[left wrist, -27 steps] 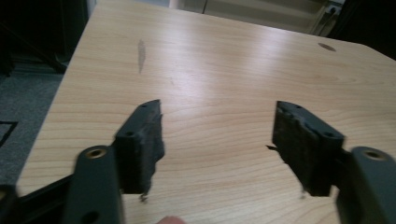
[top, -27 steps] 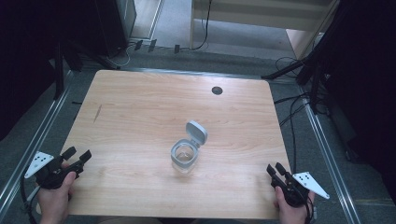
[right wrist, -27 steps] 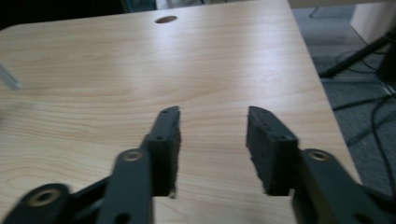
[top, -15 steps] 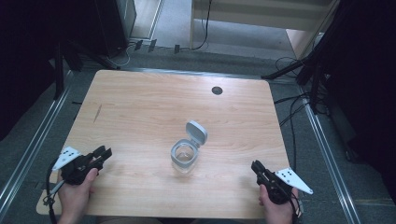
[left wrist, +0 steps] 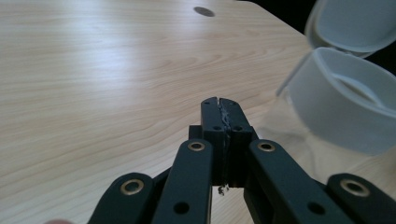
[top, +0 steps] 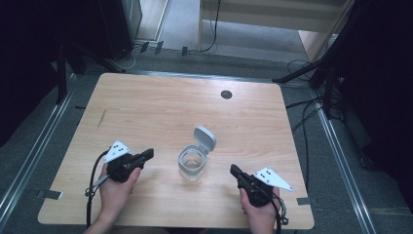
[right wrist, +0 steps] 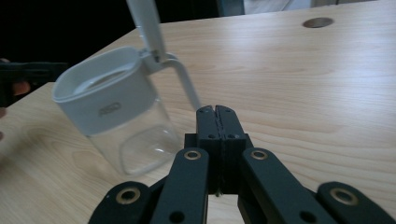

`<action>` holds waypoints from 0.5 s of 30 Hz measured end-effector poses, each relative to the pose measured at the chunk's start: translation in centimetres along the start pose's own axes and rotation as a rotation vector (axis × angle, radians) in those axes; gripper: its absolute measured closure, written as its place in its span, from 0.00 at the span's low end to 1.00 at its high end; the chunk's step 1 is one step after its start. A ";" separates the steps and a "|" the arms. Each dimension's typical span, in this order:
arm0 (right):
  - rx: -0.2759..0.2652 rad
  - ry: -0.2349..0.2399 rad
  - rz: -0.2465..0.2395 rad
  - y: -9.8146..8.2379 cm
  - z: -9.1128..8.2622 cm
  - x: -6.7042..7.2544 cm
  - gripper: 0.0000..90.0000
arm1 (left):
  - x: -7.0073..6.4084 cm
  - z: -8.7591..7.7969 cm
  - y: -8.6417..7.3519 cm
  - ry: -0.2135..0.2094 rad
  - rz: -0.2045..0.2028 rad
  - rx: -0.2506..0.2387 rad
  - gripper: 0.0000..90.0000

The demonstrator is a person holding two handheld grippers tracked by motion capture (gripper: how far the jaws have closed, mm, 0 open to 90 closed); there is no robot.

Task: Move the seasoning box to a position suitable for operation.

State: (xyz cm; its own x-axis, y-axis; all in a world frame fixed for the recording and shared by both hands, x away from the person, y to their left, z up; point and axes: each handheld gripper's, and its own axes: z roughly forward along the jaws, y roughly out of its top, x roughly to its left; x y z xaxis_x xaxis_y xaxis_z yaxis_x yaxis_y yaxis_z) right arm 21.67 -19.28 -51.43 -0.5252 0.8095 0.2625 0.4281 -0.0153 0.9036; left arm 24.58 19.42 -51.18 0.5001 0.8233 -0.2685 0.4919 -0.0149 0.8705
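- The jar point(top: 191, 165), clear with a grey collar and its hinged lid point(top: 205, 138) standing open, sits on the bench point(top: 160, 107) near the front edge, between the two hands.
- The left hand-held gripper point(top: 146, 155) lies just left of the jar, clenched on nothing; the left gripper view shows its jaws pressed flat together.
- The right hand-held gripper point(top: 234, 169) lies just right of the jar, likewise clenched and empty, as its own view shows.
- Risk, as a judgement: a clenched tip pushed in from either side would shove the light jar or tip it, since the raised lid makes it top-heavy toward the back.
- Another risk: the lid hinge looks thin, so a knock on the upright lid could snap it down or drag the jar.
- The right gripper view shows a small embossed mark on the collar and the clear lower wall; the high view blurs both.
- The high view alone gives the hands' spacing and the hole point(top: 226, 94) at the bench's far side in relation to the jar.
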 end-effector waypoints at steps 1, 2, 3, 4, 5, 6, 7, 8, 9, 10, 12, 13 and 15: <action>0.002 0.010 0.000 0.1 0.4 0.4 1.00 | -0.6 0.5 0.2 -0.012 0.012 0.008 1.00; 0.002 0.017 -0.003 0.1 0.9 0.9 1.00 | -1.1 0.9 0.4 -0.024 0.019 0.017 1.00; 0.004 0.028 -0.001 0.2 1.2 1.3 1.00 | -1.6 1.3 0.5 -0.037 0.025 0.021 1.00; 0.006 0.035 -0.001 0.3 1.6 1.6 1.00 | -1.9 1.6 0.6 -0.043 0.031 0.026 1.00; 0.008 0.040 -0.002 0.3 1.9 1.9 1.00 | -2.4 2.0 0.8 -0.051 0.041 0.029 1.00; 0.016 0.054 0.000 0.4 2.6 2.5 1.00 | -2.7 2.2 0.8 -0.055 0.045 0.029 1.00; 0.020 0.059 -0.001 0.4 2.9 2.9 1.00 | -3.2 2.6 1.0 -0.071 0.054 0.036 1.00; 0.020 0.059 -0.001 0.4 2.9 2.9 1.00 | -3.2 2.6 1.0 -0.071 0.054 0.036 1.00; 0.023 0.064 0.000 0.4 3.2 3.2 1.00 | -3.5 2.7 1.0 -0.079 0.060 0.039 1.00; 0.028 0.071 0.003 0.4 3.6 3.6 1.00 | -3.7 2.8 1.0 -0.081 0.066 0.042 1.00; 0.031 0.072 -0.005 0.3 4.1 4.0 1.00 | -3.9 2.8 0.9 -0.091 0.070 0.044 1.00; 0.041 0.071 -0.001 0.3 4.3 4.2 1.00 | -4.1 2.8 0.9 -0.098 0.076 0.049 1.00; 0.044 0.060 -0.013 0.2 4.7 4.5 1.00 | -4.4 2.8 0.8 -0.111 0.085 0.050 1.00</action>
State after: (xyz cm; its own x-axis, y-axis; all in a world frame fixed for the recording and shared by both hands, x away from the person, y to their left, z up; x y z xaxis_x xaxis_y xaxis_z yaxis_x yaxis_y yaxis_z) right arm 22.87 -12.89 -51.66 -0.5735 0.7726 0.2723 0.4524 0.0216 0.8916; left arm 24.81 14.21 -50.50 0.6157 0.7503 -0.2408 0.4780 -0.1127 0.8711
